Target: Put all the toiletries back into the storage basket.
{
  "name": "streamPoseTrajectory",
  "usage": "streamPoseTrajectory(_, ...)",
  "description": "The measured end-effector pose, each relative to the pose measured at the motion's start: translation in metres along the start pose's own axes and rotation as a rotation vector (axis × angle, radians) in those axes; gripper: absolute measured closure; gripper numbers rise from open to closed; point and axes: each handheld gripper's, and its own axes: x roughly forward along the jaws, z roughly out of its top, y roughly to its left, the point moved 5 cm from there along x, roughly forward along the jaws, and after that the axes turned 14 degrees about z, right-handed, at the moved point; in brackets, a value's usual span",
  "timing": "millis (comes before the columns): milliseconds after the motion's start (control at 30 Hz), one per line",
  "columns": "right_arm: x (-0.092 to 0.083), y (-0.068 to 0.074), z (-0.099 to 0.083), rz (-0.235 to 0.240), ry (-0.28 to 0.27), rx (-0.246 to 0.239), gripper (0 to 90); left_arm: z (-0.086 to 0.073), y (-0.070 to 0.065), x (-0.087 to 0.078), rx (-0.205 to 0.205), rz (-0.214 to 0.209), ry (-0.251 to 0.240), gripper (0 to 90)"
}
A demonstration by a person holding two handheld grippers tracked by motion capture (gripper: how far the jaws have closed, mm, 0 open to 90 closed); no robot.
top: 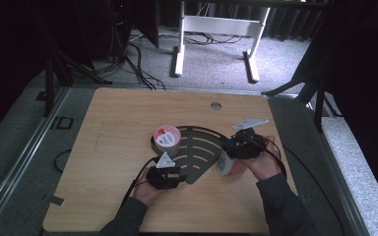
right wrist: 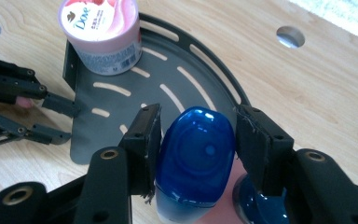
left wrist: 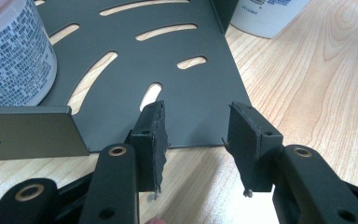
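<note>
One pink Dove tub (right wrist: 101, 35) on slotted tray (right wrist: 186, 93), right claw (right wrist: 196, 140) clamping blue-capped bottle (right wrist: 195, 158), left claw (left wrist: 196, 140) agape, empty.

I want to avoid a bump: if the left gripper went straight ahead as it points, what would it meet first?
Probably the dark slotted tray: its near edge lies just beyond the open left gripper.

Light wooden table (top: 113, 147), dark slotted corner rack (top: 202, 152) flat on it near the front edge.

We count one dark slotted corner shelf (top: 204, 150), one pink tub (top: 167, 138), one blue-capped bottle (right wrist: 195, 156) and two grippers.
</note>
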Motion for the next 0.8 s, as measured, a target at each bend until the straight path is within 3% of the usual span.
streamPoseTrajectory(433, 0.009, -0.002, -0.003, 0.022, 0.082, 0.018, 51.5, 0.0, 0.0, 0.0, 0.0, -0.004, 0.008, 56.3)
streamPoseTrajectory(800, 0.015, -0.004, -0.004, 0.033, 0.142, 0.004, 51.1, 0.0, 0.0, 0.0, -0.003, -0.006, 0.009, 56.2)
